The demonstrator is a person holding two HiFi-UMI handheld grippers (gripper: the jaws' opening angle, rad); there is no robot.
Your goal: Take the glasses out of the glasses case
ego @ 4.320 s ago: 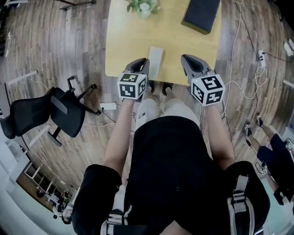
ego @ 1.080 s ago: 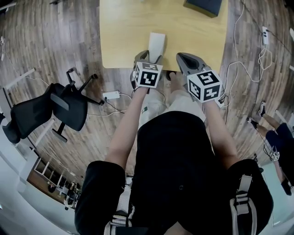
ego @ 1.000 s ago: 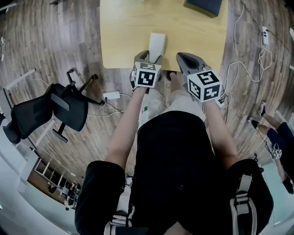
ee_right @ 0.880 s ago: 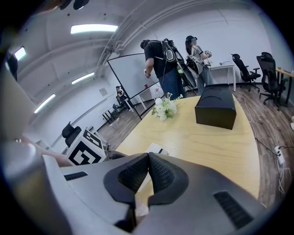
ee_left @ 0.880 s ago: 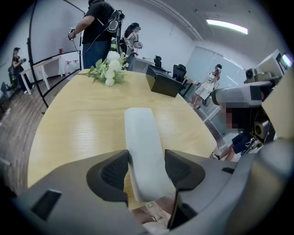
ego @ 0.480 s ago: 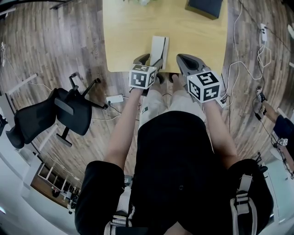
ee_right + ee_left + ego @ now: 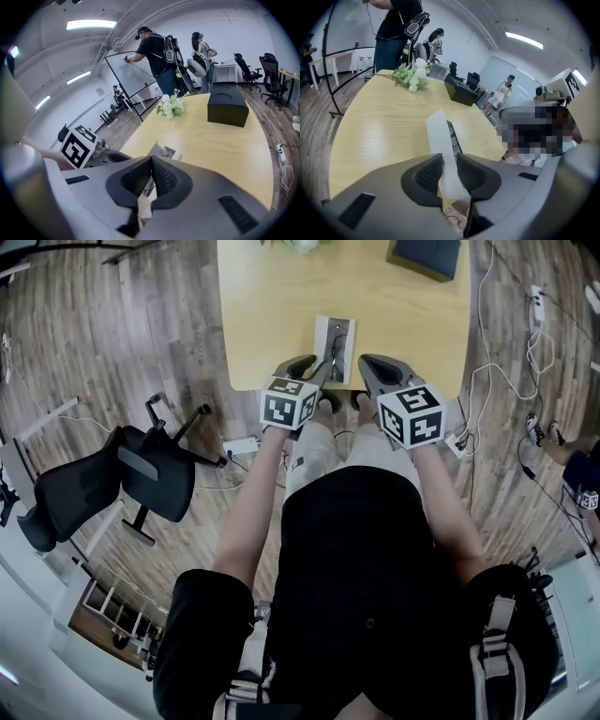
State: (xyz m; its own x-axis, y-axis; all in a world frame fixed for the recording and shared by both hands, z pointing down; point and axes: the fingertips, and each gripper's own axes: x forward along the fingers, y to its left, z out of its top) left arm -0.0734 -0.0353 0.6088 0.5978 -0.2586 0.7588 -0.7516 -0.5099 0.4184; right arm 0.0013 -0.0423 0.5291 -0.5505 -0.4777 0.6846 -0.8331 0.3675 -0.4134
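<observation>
The white glasses case (image 7: 323, 329) lies near the front edge of the wooden table (image 7: 272, 306). Its lid stands raised, and dark glasses (image 7: 338, 341) show inside. My left gripper (image 7: 320, 368) has just been closing, and its pads now pinch the white lid flap (image 7: 439, 138) and hold it up. In the left gripper view the glasses (image 7: 453, 138) are a dark strip behind the flap. My right gripper (image 7: 362, 363) hovers just right of the case, jaws shut with nothing between them. In the right gripper view the case (image 7: 162, 151) sits just beyond the right gripper (image 7: 151, 176).
A black box (image 7: 427, 254) rests at the table's far right and a bunch of white flowers (image 7: 411, 77) at the far side. An office chair (image 7: 112, 479) is on the floor to the left, with cables (image 7: 487, 381) on the right. People stand beyond the table.
The left gripper has closed on the case's lid flap and lifted it, so the case now stands open with the glasses showing. Both grippers drifted slightly; the right stays shut.
</observation>
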